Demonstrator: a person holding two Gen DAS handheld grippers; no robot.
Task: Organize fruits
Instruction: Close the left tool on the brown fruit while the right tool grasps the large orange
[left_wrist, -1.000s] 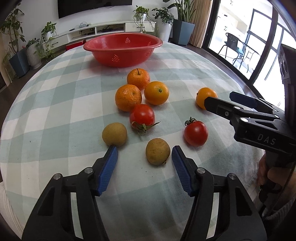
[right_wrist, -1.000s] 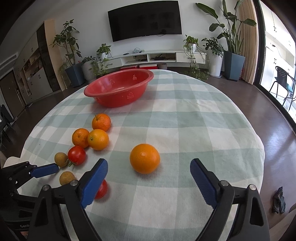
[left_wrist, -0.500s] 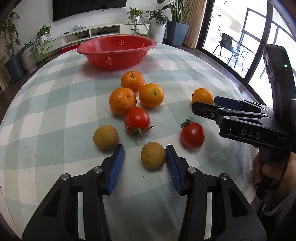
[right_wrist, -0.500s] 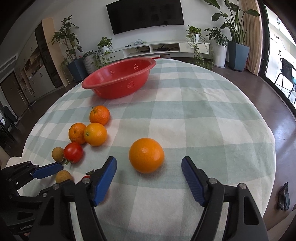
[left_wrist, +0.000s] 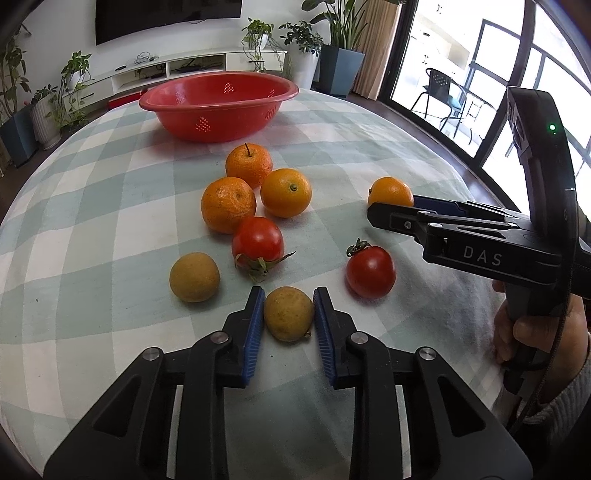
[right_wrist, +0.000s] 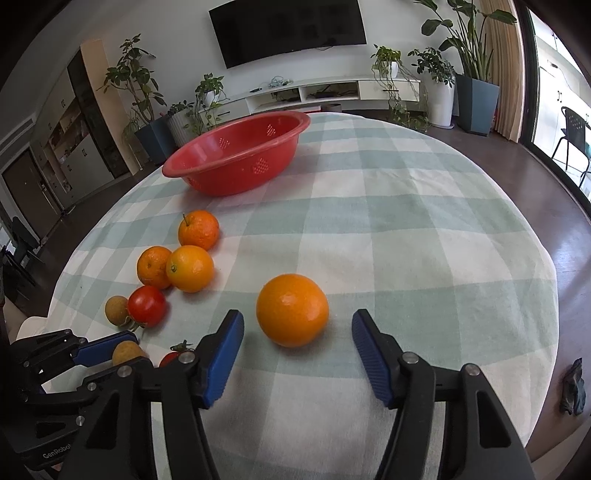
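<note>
My left gripper (left_wrist: 289, 312) is shut on a small brown fruit (left_wrist: 288, 313) that rests on the checked tablecloth. A second brown fruit (left_wrist: 194, 276), two tomatoes (left_wrist: 258, 240) (left_wrist: 370, 272) and three oranges (left_wrist: 228, 204) (left_wrist: 286, 192) (left_wrist: 248, 164) lie just beyond it. My right gripper (right_wrist: 297, 341) is open, with a lone orange (right_wrist: 292, 309) just ahead of the gap between its blue pads; the same orange shows in the left wrist view (left_wrist: 389, 190). A red basket (left_wrist: 218, 104) stands empty at the far side of the table.
The round table's edge (right_wrist: 546, 302) drops off to a dark floor on the right. A TV stand, potted plants and a glass door are in the room behind. The right gripper's body (left_wrist: 480, 243) crosses the right side of the left wrist view.
My left gripper has moved forward and its jaws have closed from wide open onto the brown fruit. My right gripper has moved closer to the lone orange and narrowed somewhat.
</note>
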